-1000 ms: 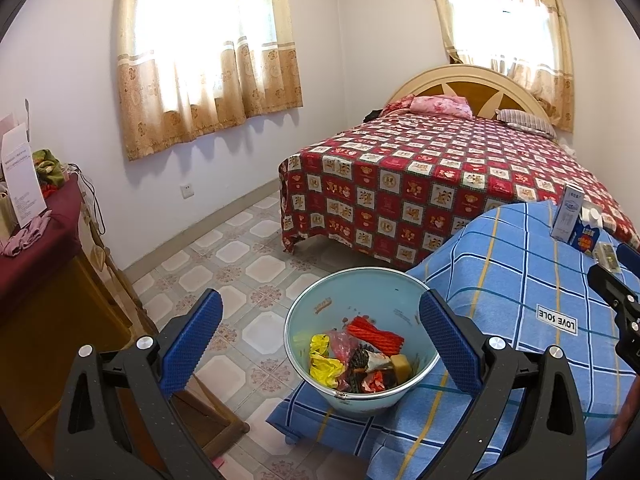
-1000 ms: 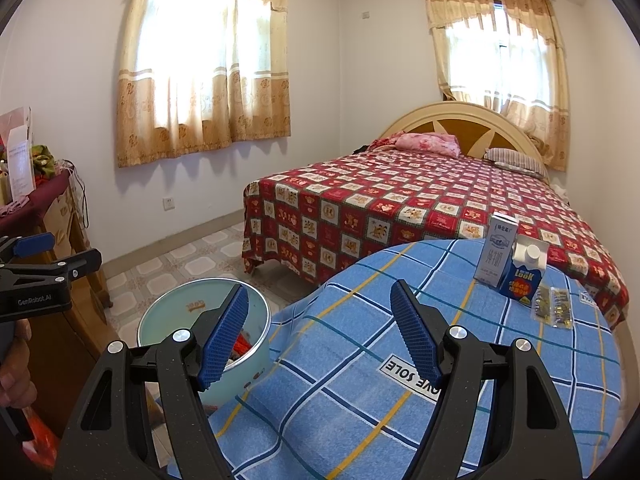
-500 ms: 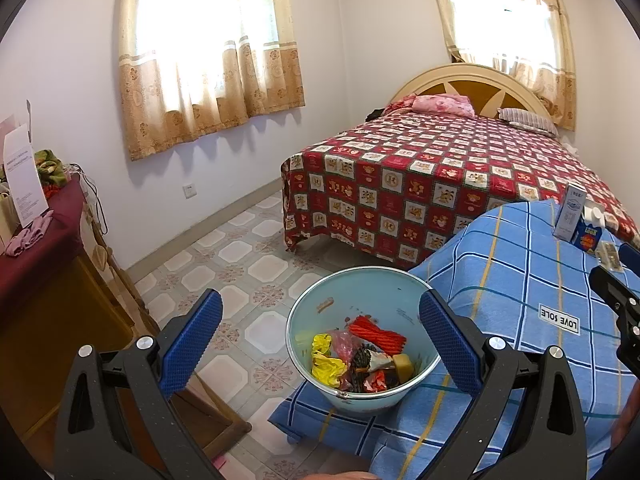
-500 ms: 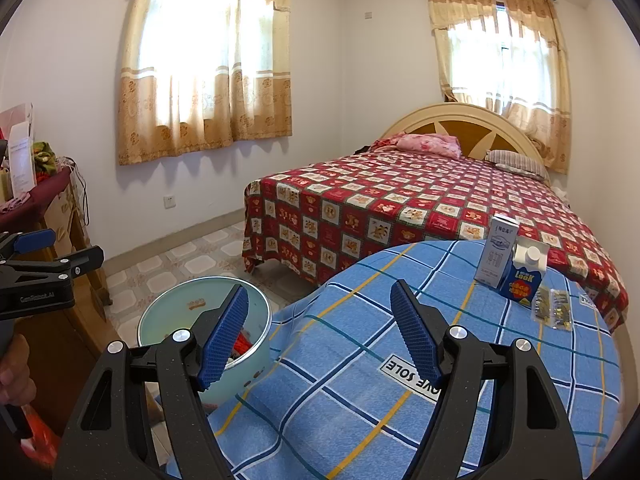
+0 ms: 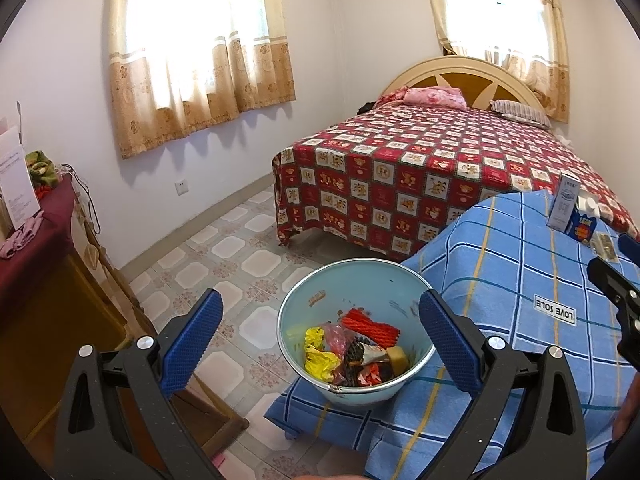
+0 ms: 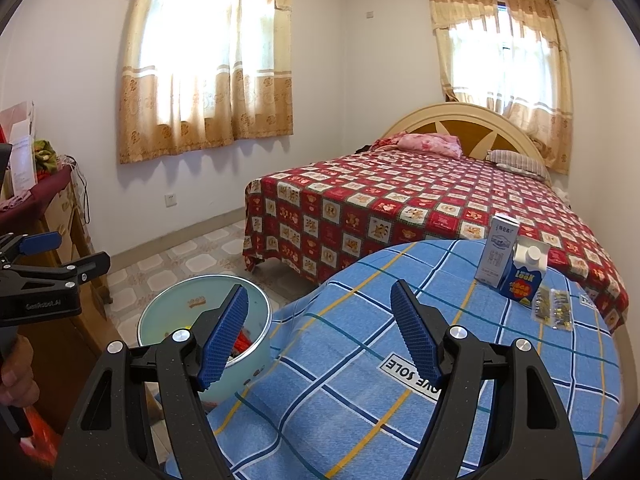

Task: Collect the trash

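A pale blue bucket (image 5: 352, 288) stands at the left edge of the table under its blue checked cloth (image 6: 360, 360). Inside lie several wrappers (image 5: 352, 352), red, yellow and dark. My left gripper (image 5: 320, 300) hovers open in front of the bucket, with nothing between its fingers. My right gripper (image 6: 319, 289) hangs over the cloth to the right of the bucket (image 6: 180, 320); its jaws are opening and hold nothing. At the cloth's far right stand a white carton (image 6: 500, 254) and a blue carton (image 6: 524, 284), with foil packets (image 6: 554, 306) lying beside them.
A bed with a red patterned cover (image 6: 400, 208) lies just behind the table. A wooden cabinet (image 5: 44, 300) topped with maroon cloth and papers stands at the left. Tiled floor (image 5: 224, 248) runs between the cabinet, the bed and the table.
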### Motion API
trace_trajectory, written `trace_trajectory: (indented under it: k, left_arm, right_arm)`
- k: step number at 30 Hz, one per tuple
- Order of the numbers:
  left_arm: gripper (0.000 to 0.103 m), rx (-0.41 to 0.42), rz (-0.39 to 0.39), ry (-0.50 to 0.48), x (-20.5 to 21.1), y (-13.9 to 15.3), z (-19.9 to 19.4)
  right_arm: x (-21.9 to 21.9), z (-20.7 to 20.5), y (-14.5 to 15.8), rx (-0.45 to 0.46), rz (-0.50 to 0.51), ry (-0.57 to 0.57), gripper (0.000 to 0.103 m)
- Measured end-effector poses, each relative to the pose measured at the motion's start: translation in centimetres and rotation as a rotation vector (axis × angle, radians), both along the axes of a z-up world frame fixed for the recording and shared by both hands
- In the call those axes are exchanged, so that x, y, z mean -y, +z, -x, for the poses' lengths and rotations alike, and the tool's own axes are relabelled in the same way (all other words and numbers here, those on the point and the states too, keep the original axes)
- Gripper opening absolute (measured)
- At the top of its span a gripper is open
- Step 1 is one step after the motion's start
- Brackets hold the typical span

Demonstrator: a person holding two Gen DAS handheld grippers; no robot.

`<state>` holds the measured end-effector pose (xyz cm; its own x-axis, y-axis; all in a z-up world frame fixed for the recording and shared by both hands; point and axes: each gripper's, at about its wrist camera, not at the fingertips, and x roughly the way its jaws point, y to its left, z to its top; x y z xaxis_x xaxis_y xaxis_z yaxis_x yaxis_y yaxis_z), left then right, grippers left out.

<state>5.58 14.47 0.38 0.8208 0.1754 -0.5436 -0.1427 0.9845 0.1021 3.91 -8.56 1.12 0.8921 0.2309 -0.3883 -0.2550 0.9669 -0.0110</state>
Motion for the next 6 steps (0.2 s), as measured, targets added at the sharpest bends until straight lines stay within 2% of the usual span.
trace_trajectory:
  k: [6]
  left_arm:
    - [0.097, -0.005, -0.002, 0.006, 0.0, 0.0, -0.2]
  right_arm:
    - [2.4, -0.1, -0.3, -0.001, 0.005, -0.044, 0.082]
